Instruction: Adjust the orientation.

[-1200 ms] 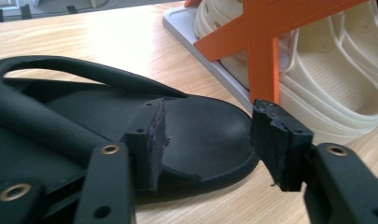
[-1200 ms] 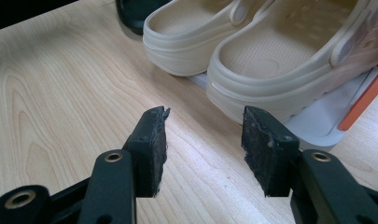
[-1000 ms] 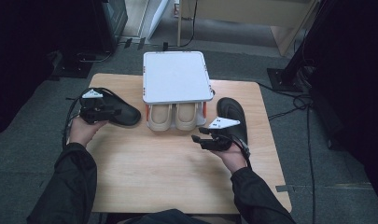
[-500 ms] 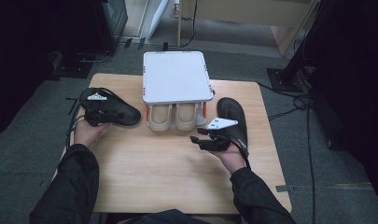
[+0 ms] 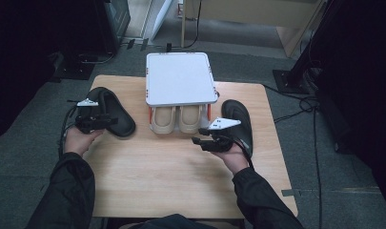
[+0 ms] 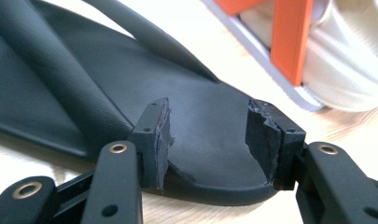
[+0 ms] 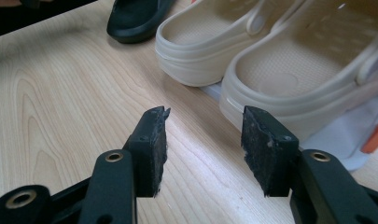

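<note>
Left gripper (image 5: 107, 121) poised at the heel end of the left black slipper (image 5: 112, 112); jaws half-wide, just been opening, sole edge between the pads (image 6: 159, 135) but unpressed. Slipper resting on the table (image 5: 171, 191) at the shoe rack's (image 5: 180, 78) nine o'clock, long axis running ten to four. Right gripper (image 5: 196, 141) parted wide, holding nothing, aimed toward the beige clogs (image 7: 252, 56) at eleven o'clock. Left hand plainly nearer that slipper.

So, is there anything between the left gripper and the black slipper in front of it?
No, nothing visible. The left gripper has open jaws right at the heel of the black slipper, with no object between them.
</note>
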A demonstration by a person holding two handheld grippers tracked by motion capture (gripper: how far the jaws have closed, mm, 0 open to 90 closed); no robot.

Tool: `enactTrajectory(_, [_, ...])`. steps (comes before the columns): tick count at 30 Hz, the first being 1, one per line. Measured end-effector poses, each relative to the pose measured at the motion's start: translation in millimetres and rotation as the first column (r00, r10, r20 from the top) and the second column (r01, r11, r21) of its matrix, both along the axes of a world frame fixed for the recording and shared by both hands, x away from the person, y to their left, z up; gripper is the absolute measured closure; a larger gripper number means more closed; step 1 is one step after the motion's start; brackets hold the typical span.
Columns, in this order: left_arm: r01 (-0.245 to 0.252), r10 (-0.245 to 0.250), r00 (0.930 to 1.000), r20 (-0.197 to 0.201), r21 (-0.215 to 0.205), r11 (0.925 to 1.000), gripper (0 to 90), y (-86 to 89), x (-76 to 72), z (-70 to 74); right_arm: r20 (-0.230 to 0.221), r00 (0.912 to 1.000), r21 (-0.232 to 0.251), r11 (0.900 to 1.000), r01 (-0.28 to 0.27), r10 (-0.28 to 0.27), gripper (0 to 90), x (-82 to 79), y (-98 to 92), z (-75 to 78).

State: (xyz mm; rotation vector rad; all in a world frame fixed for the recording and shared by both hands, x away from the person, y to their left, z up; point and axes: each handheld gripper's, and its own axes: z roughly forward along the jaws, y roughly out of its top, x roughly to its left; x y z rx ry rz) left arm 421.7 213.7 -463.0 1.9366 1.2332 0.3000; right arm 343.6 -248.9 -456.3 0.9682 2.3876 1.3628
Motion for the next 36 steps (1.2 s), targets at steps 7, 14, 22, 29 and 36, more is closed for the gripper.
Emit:
enactTrajectory(7, [-0.085,0.085,0.9959,0.032,0.005,0.9963,46.7,16.0,3.1,6.0,-0.008,0.9997,-0.008,1.0,-0.022,0.022,51.0,2.7,8.9,-1.2])
enactTrajectory(14, [-0.124,0.124,0.9921,0.019,0.01,0.9922,45.2,22.2,19.3,-2.5,-0.013,0.9998,-0.011,1.0,-0.018,0.018,51.3,2.7,7.1,-1.0])
enactTrajectory(22, [-0.145,0.145,0.989,-0.029,0.02,0.9893,46.9,22.2,32.1,-12.7,-0.019,0.9998,-0.014,1.0,0.0,-0.001,51.3,-1.9,2.0,-2.6])
enactTrajectory(29, [-0.148,0.148,0.9884,-0.031,0.024,0.9888,56.8,24.9,35.9,-15.3,-0.015,0.9999,-0.014,1.0,0.006,-0.006,51.3,-8.1,-0.9,-3.8])
enactTrajectory(36, [-0.154,0.152,0.9869,-0.054,-0.029,0.9877,60.3,29.1,36.8,-17.5,-0.011,0.9999,-0.012,1.0,0.01,-0.011,51.2,-10.0,-2.9,-3.8])
